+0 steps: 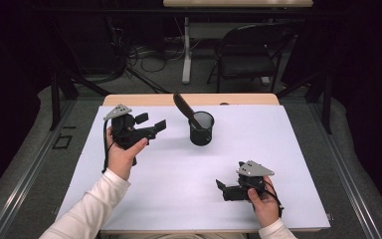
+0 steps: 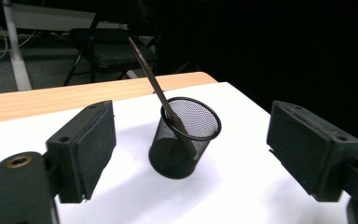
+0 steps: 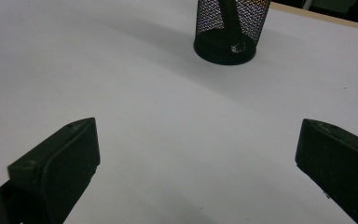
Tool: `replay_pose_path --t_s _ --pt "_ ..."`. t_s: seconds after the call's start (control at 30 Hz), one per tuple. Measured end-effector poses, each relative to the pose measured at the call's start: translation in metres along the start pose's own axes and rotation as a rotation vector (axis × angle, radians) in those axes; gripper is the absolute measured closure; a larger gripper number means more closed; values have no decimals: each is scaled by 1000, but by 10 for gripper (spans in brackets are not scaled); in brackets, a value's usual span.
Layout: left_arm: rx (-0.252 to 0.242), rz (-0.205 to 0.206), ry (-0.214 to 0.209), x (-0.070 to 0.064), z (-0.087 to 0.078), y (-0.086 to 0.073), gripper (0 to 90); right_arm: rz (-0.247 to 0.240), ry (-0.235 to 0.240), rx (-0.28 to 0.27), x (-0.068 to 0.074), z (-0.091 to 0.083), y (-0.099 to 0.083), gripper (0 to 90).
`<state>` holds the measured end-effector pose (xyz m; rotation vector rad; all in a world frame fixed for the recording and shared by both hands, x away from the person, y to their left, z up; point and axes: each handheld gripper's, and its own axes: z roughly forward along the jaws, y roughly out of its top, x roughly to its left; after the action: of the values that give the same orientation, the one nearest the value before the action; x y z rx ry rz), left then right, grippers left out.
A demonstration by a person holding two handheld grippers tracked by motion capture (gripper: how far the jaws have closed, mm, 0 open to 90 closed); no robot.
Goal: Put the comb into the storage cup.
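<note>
From above, a black wire-mesh pen cup (image 1: 201, 128) stands upright toward the back of the white-covered desk (image 1: 179, 184), with a dark brown, flat-bladed wooden utensil (image 1: 185, 107) already leaning in it, its upper end tipped up and to the left over the rim. The left claw (image 1: 153, 126) is held just left of the cup, jaws spread and empty, while the right claw (image 1: 222, 188) sits low near the front edge, well apart from the cup. Looking along the left claw (image 2: 191, 154), the mesh cup (image 2: 185, 137) sits squarely between its wide-open jaws but farther off, untouched, the utensil (image 2: 156, 84) slanting out of it. Looking along the right claw (image 3: 196, 172), its jaws are also wide with nothing but bare white sheet between them, the cup's base (image 3: 224, 46) far ahead. To my eye the placing looks done: the utensil is in the cup, both claws are let go, and little remains beyond backing away.
</note>
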<state>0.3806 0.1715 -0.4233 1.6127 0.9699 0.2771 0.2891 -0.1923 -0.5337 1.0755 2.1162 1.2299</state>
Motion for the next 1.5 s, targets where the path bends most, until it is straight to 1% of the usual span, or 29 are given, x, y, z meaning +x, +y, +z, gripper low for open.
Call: replay_pose_path --t_s 0.03,0.07,0.1,0.17,0.23,0.33,0.37,0.57,0.63,0.8,1.07,1.17,1.23,1.4,1.5 --pt "-2 -4 -14 0 -3 -1 159 0 0 0 0 0 0 0" --pt "-4 0 -20 -1 -5 -2 159 -2 0 -1 0 0 0 0" --pt "1 14 -21 -1 -7 -4 159 -3 -1 -1 0 0 0 0" --pt "5 20 -30 -2 -11 -6 159 -1 0 0 0 0 0 0" --pt "6 35 -53 -3 -16 -10 159 -1 -2 0 0 0 0 0" --pt "5 45 -74 -4 -21 -14 159 -2 -2 0 0 0 0 0" --pt "10 57 -80 -4 -24 -16 159 -2 -1 0 0 0 0 0" --pt "15 80 -81 -7 -31 -27 158 -3 -1 -1 0 0 0 0" --pt "23 96 -72 -8 -33 -31 158 -3 0 -2 0 0 0 0" --pt "30 128 -72 -10 -39 -46 158 -3 0 -3 0 0 0 0" --pt "55 161 -65 -10 -54 -66 159 -3 0 -2 1 0 0 0" --pt "55 156 -72 -8 -60 -72 159 -2 0 -3 1 0 0 0" --pt "57 147 -70 -7 -64 -76 159 -3 0 0 1 0 0 0" --pt "42 150 -70 -1 -75 -85 159 -2 1 -1 1 0 0 0" --pt "37 142 -68 3 -81 -93 159 -4 1 0 1 0 0 0"
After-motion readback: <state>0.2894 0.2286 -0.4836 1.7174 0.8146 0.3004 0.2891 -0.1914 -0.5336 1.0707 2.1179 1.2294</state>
